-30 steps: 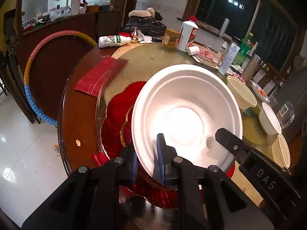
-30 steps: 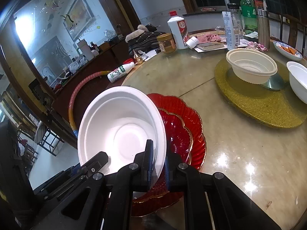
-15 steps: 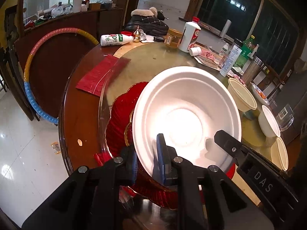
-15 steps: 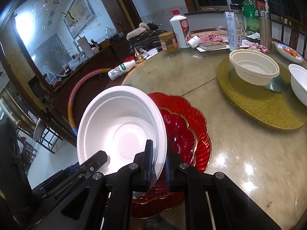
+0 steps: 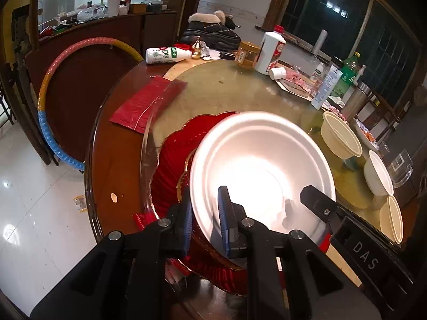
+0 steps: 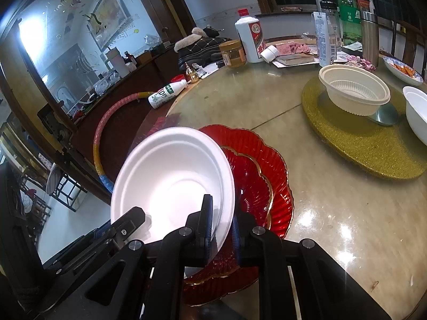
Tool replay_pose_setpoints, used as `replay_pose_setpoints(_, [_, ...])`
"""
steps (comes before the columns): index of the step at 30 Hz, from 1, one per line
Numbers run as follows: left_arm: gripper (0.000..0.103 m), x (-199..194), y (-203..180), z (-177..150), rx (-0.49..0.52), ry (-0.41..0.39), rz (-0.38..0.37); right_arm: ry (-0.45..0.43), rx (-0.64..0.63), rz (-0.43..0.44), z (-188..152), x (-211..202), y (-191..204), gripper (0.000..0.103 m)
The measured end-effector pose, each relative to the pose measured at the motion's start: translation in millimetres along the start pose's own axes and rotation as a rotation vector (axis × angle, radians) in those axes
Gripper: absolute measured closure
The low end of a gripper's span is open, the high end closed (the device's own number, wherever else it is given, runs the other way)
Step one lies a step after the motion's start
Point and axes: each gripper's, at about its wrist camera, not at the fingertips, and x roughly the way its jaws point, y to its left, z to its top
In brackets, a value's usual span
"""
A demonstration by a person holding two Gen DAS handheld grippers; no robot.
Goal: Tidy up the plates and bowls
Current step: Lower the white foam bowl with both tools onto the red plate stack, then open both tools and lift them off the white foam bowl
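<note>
Keep both grippers, left gripper and right gripper, clamped on opposite rims of the white bowl between them, lowering level onto the red plates just beyond the fingertips.

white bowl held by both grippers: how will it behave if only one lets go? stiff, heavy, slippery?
The white bowl looks like thin moulded pulp, so probably light and somewhat flexible at the rim. Held by the right gripper alone, it may sag or pivot. Its matte surface likely grips fairly well.

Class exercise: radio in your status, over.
Left gripper and right gripper both clamped on white bowl rim. Bowl above red plates. Nothing blocking.
</note>
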Motion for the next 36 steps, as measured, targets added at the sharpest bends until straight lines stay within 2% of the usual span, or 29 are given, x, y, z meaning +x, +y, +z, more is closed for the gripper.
replay_pose_setpoints(3, [0.087, -0.3, 1.4, 1.6, -0.009, -0.003, 0.008, -0.008, 0.008, -0.009, 0.4, -0.5, -2.3, 0.080])
replay_pose_setpoints(5, [0.082, -1.6, 2.9, 1.9, -0.019, -0.004, 0.003, -0.009, 0.014, -0.010, 0.8, -1.1, -3.8, 0.077])
replay_pose_setpoints(8, [0.064, -5.5, 5.1, 1.9, -0.043, -0.012, -0.017, -0.019, 0.015, -0.012, 1.2, -3.8, -4.5, 0.072])
replay_pose_setpoints(10, [0.044, -9.8, 6.6, 2.5, -0.060, -0.033, -0.026, -0.027, 0.017, -0.011, 1.7, -6.4, -4.5, 0.059])
replay_pose_setpoints(14, [0.037, -17.5, 11.5, 5.3, -0.098, -0.061, -0.035, -0.054, 0.045, -0.007, 4.2, -15.3, -8.8, 0.044])
replay_pose_setpoints(19, [0.019, -31.9, 12.3, 8.4, -0.137, -0.121, -0.042, -0.094, 0.109, 0.059, 7.8, -33.2, -21.0, 0.020])
replay_pose_setpoints(21, [0.019, -37.7, 9.7, 9.0, -0.140, -0.144, -0.042, -0.083, 0.154, 0.094, 8.3, -35.9, -29.9, 0.016])
replay_pose_setpoints(25, [0.019, -49.8, 0.7, 9.0, -0.143, -0.181, -0.063, -0.036, 0.332, 0.200, 5.1, -35.6, -64.2, 0.016])
replay_pose_setpoints(28, [0.018, -58.0, -13.0, 10.0, -0.118, -0.208, -0.084, -0.041, 0.457, 0.245, -0.9, -42.6, -91.4, 0.016])
replay_pose_setpoints(33, [0.018, -61.4, -47.5, 9.5, -0.032, -0.210, -0.147, -0.085, 0.494, 0.227, -6.1, -68.1, -120.3, 0.016])
replay_pose_setpoints(36, [0.018, -54.8, -77.5, 5.8, 0.035, -0.167, -0.204, -0.124, 0.488, 0.191, -9.1, -89.9, -138.1, 0.016])
